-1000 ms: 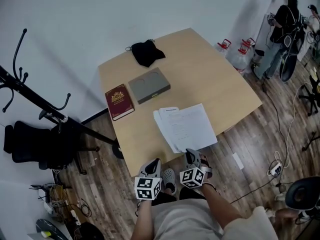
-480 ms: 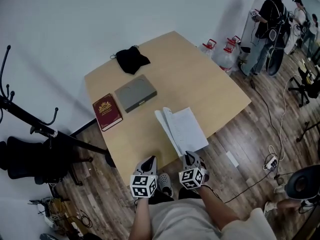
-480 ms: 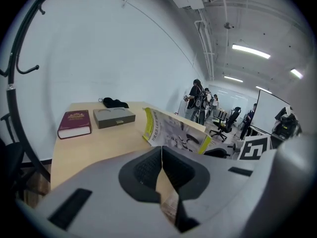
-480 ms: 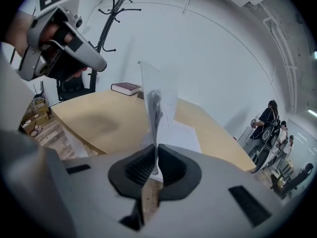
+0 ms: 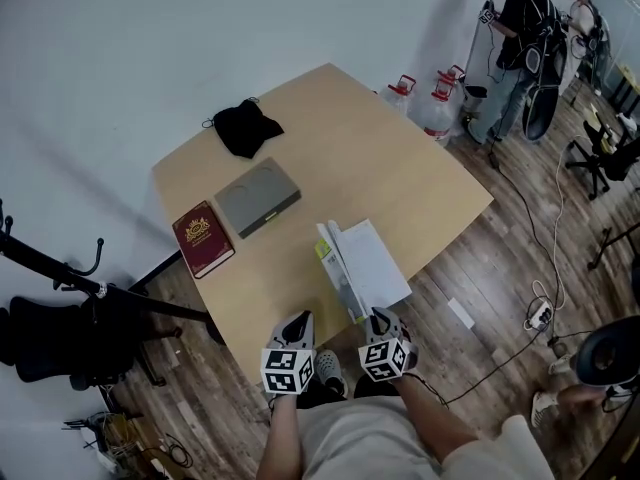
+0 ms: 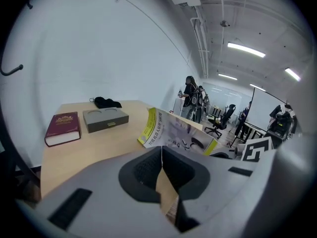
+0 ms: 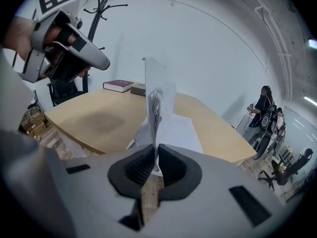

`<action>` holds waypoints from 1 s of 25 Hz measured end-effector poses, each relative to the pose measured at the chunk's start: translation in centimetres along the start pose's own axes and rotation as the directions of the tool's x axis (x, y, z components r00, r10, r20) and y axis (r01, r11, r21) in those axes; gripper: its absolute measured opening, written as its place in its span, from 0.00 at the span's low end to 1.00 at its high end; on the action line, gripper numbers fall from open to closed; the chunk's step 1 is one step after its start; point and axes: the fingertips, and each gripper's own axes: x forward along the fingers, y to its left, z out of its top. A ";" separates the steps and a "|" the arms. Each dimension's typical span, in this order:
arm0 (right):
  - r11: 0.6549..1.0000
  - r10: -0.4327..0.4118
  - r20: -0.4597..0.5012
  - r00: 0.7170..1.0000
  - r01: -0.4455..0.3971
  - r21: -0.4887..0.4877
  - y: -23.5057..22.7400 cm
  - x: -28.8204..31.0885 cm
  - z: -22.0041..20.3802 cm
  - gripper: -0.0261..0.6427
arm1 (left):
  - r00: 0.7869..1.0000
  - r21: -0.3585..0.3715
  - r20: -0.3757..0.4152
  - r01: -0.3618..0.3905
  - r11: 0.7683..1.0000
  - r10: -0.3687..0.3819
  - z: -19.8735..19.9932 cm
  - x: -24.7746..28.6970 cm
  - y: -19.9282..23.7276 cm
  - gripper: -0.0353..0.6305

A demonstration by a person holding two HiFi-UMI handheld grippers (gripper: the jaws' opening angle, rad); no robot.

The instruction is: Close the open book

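head view showed one open book [image 5: 362,268] at the near edge of the table [image 5: 400,168], long axis running away from me, its left cover standing upright. my right gripper [image 5: 378,318] pinched that cover; my left gripper [image 5: 298,320] was pressed together, empty. beyond lay one red book [image 5: 203,239], one grey box [image 5: 257,197], one black cloth [image 5: 243,128].

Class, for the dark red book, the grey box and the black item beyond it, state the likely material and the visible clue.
Dark red book: probably leather-look hardcover, gold-stamped emblem. Grey box: matte card or plastic, unclear; flat, even top with round recesses. Black item: soft fabric, lying crumpled.
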 end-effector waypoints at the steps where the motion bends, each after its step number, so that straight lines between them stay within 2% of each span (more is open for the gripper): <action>1: 1.000 -0.001 -0.006 1.000 0.001 0.007 -0.1 0.1 -0.1 0.08 | 1.000 0.004 -0.004 0.005 1.000 -0.005 0.1 0.2 0.0 0.09; 10: 0.998 -0.023 -0.071 0.997 0.027 0.057 -0.6 0.9 -1.0 0.10 | 0.999 0.019 -0.018 0.047 0.999 -0.047 0.9 1.5 1.1 0.09; 25: 0.973 -0.136 -0.148 0.980 0.160 0.165 -2.1 2.2 -1.7 0.13 | 0.985 0.046 -0.072 0.160 0.986 -0.157 0.5 3.4 3.1 0.09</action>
